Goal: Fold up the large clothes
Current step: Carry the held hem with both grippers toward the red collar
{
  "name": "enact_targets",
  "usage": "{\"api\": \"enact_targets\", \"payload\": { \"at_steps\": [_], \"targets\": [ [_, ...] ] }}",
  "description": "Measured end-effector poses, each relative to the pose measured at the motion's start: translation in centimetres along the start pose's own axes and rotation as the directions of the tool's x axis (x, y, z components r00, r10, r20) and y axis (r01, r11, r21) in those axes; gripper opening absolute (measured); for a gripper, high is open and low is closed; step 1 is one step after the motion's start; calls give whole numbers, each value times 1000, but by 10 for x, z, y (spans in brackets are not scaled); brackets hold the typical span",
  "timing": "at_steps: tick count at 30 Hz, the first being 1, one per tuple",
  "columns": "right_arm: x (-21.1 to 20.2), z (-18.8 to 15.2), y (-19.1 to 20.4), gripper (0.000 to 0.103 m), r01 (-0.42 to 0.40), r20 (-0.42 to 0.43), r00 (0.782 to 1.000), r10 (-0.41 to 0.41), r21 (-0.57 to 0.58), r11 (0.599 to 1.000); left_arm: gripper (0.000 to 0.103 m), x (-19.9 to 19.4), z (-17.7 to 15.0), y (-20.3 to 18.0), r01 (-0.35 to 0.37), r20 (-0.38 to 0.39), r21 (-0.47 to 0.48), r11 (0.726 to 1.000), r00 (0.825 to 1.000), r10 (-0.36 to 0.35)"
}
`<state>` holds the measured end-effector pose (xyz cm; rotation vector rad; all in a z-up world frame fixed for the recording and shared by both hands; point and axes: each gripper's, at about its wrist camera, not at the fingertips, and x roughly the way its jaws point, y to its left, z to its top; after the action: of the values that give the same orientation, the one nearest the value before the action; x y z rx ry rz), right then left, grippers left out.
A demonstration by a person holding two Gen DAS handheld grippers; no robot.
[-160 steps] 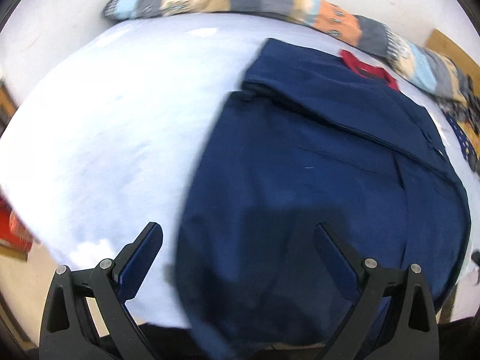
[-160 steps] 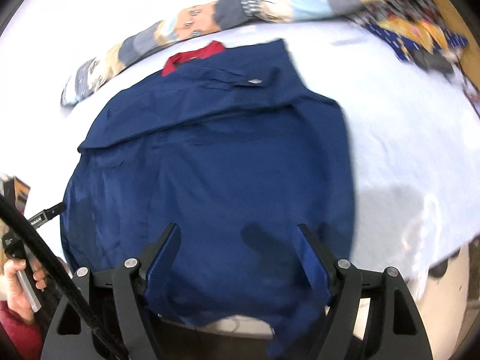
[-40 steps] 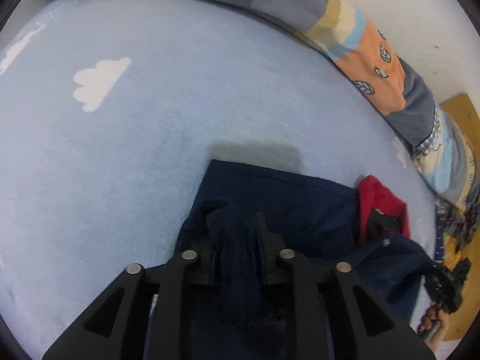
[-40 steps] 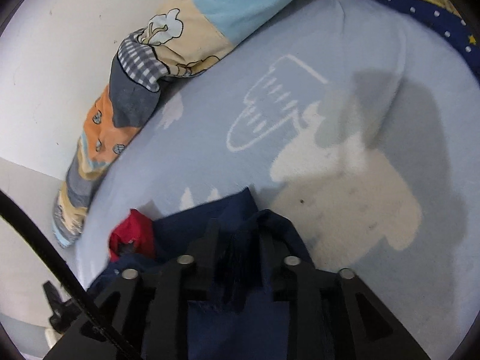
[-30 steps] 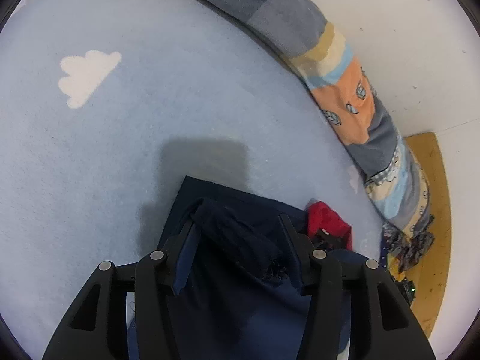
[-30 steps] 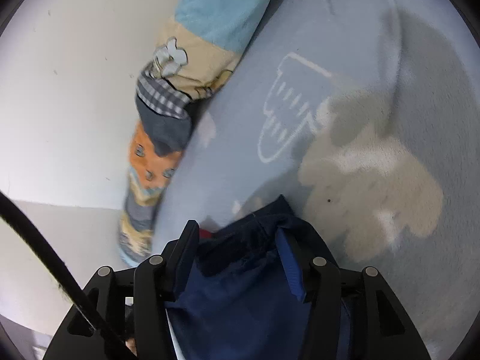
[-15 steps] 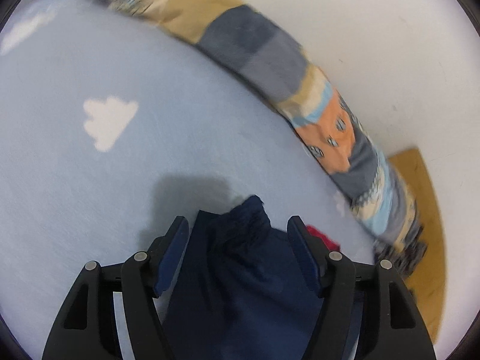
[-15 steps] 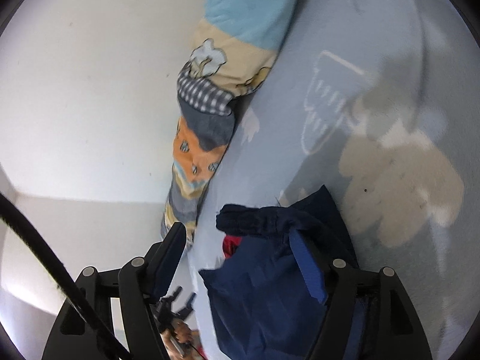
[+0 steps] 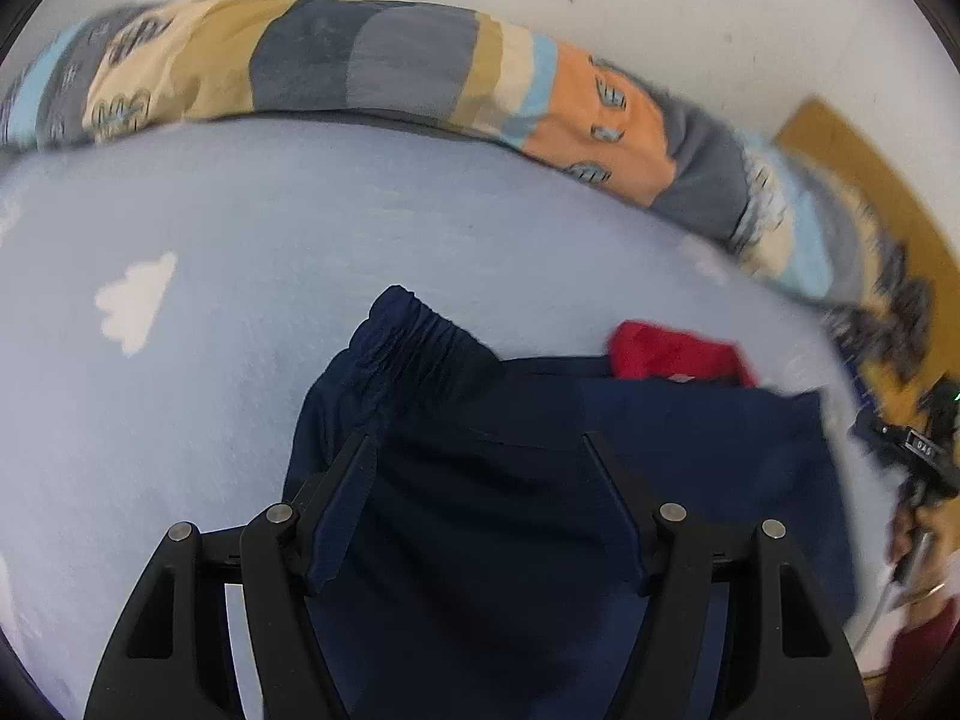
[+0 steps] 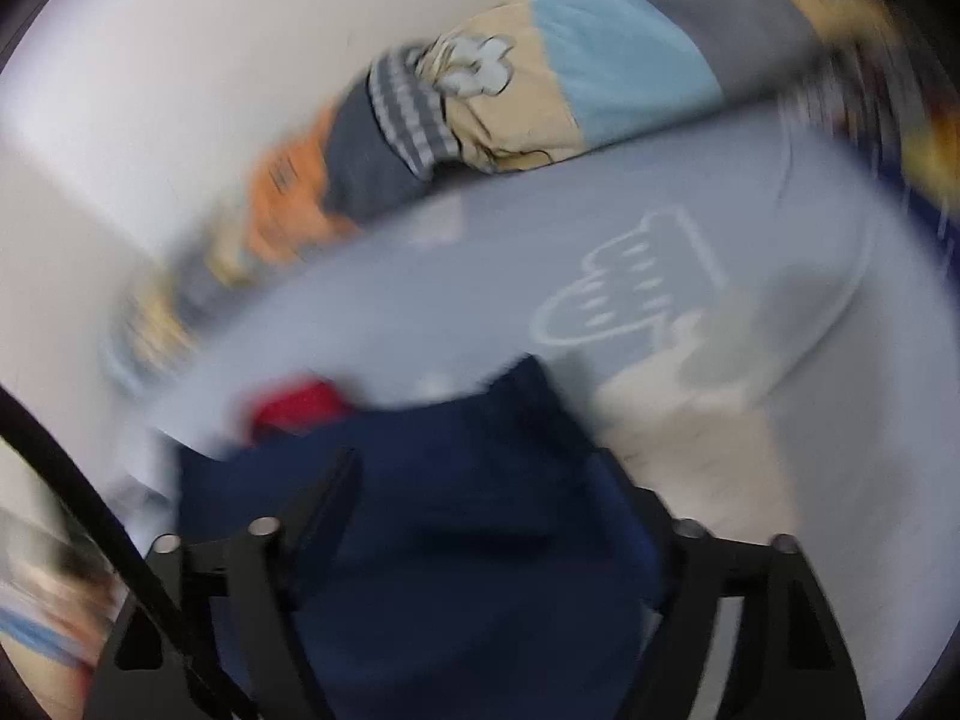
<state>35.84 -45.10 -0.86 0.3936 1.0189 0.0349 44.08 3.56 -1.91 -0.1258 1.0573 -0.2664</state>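
From my left wrist, the left claw [image 9: 474,468] hangs released above the navy garment [image 9: 540,480], its ribbed hem [image 9: 414,324] pointing at the patchwork bolster [image 9: 372,60] along the wall; pale-blue bed [image 9: 180,408] lies bare leftward.

Right wrist, blurred: right claw [image 10: 480,480] spread wide over the garment [image 10: 468,540]; open sheet [image 10: 750,420] rightward.

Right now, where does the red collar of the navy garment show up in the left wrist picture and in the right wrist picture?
Left wrist: the red collar sits right of centre, at the far edge of the navy garment.
Right wrist: the red collar is blurred, left of centre, again at the garment's far edge.
Shared landmark: the patchwork bolster along the wall, with its orange patch in both views.
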Motion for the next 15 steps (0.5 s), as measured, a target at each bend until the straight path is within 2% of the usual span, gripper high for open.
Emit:
{"api": "enact_targets", "payload": {
  "at_steps": [1, 3, 4, 7, 9, 11, 12, 14, 15],
  "targets": [
    [11, -3, 12, 48, 53, -14, 998, -54, -78, 996, 68, 6, -1, -2, -21, -5, 14, 1000, 1000, 21],
    [32, -5, 20, 29, 50, -63, 996, -58, -111, 993, 68, 22, -2, -1, -82, -13, 22, 996, 997, 82],
    [41, -6, 22, 25, 62, -70, 995, -71, -126, 990, 68, 31, -2, 3, -99, -30, 17, 995, 995, 100],
    [64, -8, 24, 21, 118, -84, 988, -133, -166, 979, 68, 56, -7, 21, -116, -73, -25, 993, 991, 114],
    [70, -5, 14, 17, 113, -92, 988, -123, -106, 988, 68, 60, -12, 25, -99, -55, -25, 995, 994, 97],
    [69, -1, 9, 17, 101, -101, 989, -107, -58, 993, 68, 57, -15, 22, -114, -42, -2, 993, 993, 114],
    [62, -2, 12, 25, 107, -98, 989, -112, -52, 993, 68, 51, -18, 18, -126, -32, 13, 992, 991, 127],
    [38, -10, 36, 27, 72, -56, 995, -80, -122, 990, 68, 35, -22, 6, -123, -6, 53, 991, 992, 124],
    [31, -12, 53, 31, 63, -36, 997, -70, -165, 984, 68, 22, -28, -2, -108, 17, 80, 991, 994, 107]
  ]
}}
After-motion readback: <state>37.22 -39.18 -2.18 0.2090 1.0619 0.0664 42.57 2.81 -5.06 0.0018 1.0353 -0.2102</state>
